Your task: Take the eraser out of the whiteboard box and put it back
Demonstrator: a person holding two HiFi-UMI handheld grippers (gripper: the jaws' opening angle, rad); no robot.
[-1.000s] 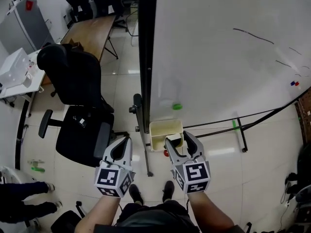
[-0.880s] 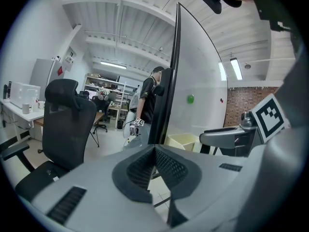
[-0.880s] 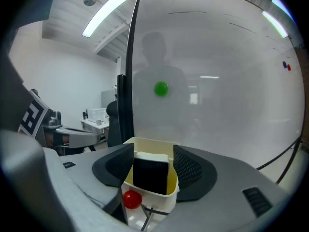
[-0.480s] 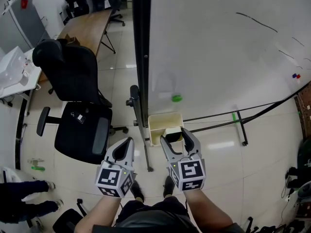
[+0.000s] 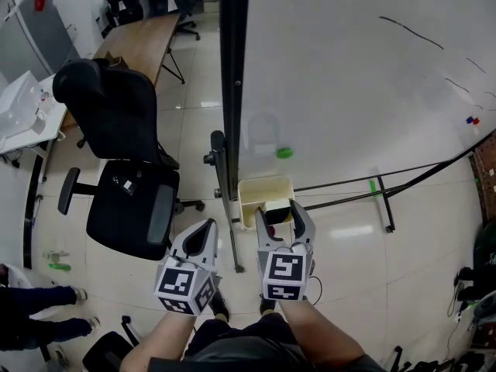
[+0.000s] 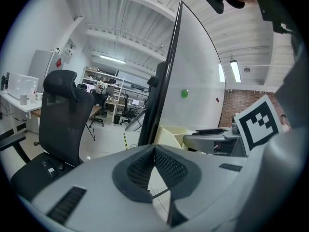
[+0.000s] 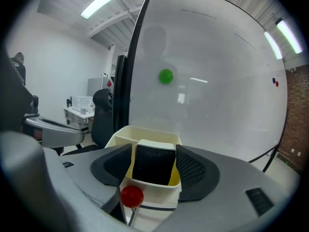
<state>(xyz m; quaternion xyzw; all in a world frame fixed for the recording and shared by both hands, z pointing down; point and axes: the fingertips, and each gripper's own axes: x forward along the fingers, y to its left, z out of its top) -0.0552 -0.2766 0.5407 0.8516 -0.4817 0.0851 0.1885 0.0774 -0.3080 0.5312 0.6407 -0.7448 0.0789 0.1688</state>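
The eraser [image 7: 154, 164], black felt with a cream back, stands upright in the cream whiteboard box [image 7: 145, 129] at the board's lower edge. My right gripper [image 7: 153, 166] is open, with a pad on each side of the eraser; a gap shows on the left side. From the head view the eraser [image 5: 277, 210] sits in the box [image 5: 260, 188] between the right gripper's [image 5: 279, 214] jaws. My left gripper [image 5: 203, 231] hangs shut and empty to the left of the box, its pads meeting at the tips [image 6: 154, 151].
The whiteboard [image 5: 349, 91] rises behind the box, with a green magnet [image 5: 284, 153] just above it. Its dark frame post [image 5: 232, 91] runs beside the box. A red knob [image 7: 132, 195] sits below the box. A black office chair [image 5: 124, 169] stands left; a person's legs [image 5: 39, 308] show at bottom left.
The right gripper carried the eraser left into the box, then its jaws spread off it. The left gripper sank slightly.
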